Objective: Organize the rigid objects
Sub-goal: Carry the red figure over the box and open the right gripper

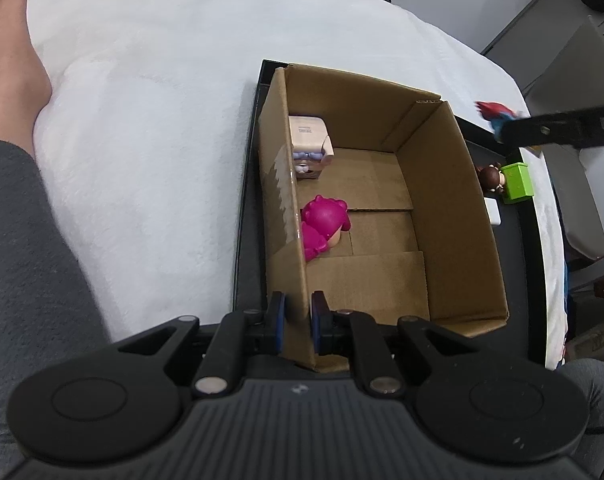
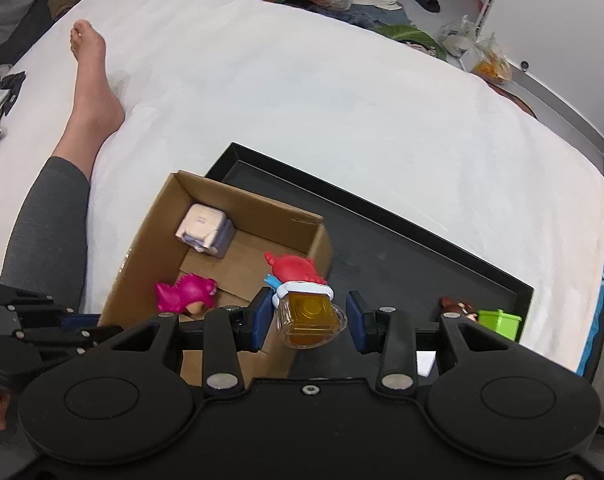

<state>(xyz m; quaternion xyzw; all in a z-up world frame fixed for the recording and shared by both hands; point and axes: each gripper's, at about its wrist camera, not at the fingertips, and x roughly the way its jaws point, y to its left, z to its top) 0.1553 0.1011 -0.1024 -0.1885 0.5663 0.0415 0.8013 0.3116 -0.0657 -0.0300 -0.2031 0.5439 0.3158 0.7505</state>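
Cardboard box (image 2: 238, 236) sits on a black tray (image 2: 385, 252) on the white bed (image 2: 302, 100); the left tool (image 1: 298, 312) is closed on the box's near wall, pinning it steady. Right tool (image 2: 307, 316) looks clamped on a red figure on an amber mug base (image 2: 307, 312), hanging just above the box's right wall. Contact on the right side is hard to see, so grip is judged, not certain.

To do this well: carry the figure clear over the rim, lower it onto bare floor w/o knocking the pink toy (image 2: 186, 294) or the pale cube toy (image 2: 206, 230), then let go low. Keep the left hold firm; thin corrugated walls flex.

Figure is hard, glossy plastic w/ a rounded clear base, so prob slippery. Brown figure (image 2: 455, 307) & green block (image 2: 499, 322) wait on the tray.
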